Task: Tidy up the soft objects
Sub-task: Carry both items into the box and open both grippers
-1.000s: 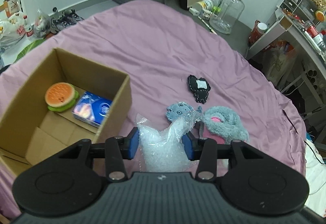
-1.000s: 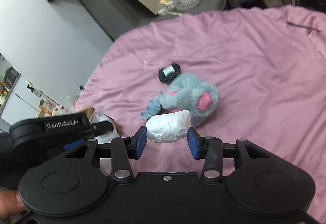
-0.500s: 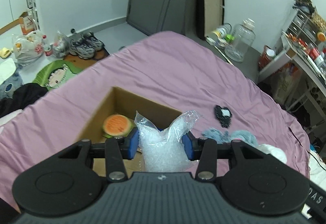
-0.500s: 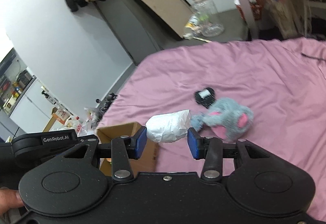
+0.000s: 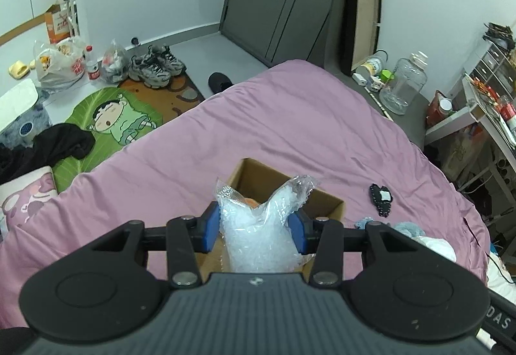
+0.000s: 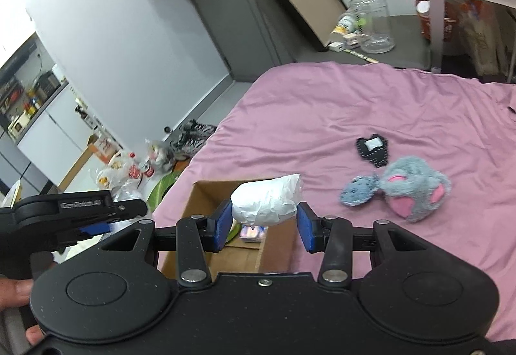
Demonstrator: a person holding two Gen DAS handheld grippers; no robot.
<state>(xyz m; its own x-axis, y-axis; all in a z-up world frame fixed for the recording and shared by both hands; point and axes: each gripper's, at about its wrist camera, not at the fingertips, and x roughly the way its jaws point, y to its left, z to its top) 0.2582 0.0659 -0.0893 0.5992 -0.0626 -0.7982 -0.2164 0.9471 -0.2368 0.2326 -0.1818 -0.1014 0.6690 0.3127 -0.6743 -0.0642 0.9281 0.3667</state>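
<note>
My left gripper (image 5: pixel 254 227) is shut on a clear plastic bag of white pellets (image 5: pixel 262 222) and holds it above the open cardboard box (image 5: pixel 258 172) on the pink bed. My right gripper (image 6: pixel 265 226) is shut on a white wrapped bundle (image 6: pixel 266 201) and holds it over the same box (image 6: pixel 206 193). The left gripper shows in the right wrist view (image 6: pixel 96 226) at the left. A grey plush elephant (image 6: pixel 409 190) and a black flat soft piece (image 6: pixel 372 150) lie on the bed to the right of the box. An orange plush and a small packet (image 6: pixel 253 232) lie inside the box.
The pink bedspread (image 5: pixel 290 116) drops off to the floor at the left, where shoes (image 5: pixel 158 66), bags and a green mat (image 5: pixel 113 119) lie. A desk (image 5: pixel 483 109) and a clear jug (image 5: pixel 403 87) stand at the right.
Both grippers have risen and pulled back with their loads. The left one has swung left from the elephant to above the box; the right one now hangs over the box too.
</note>
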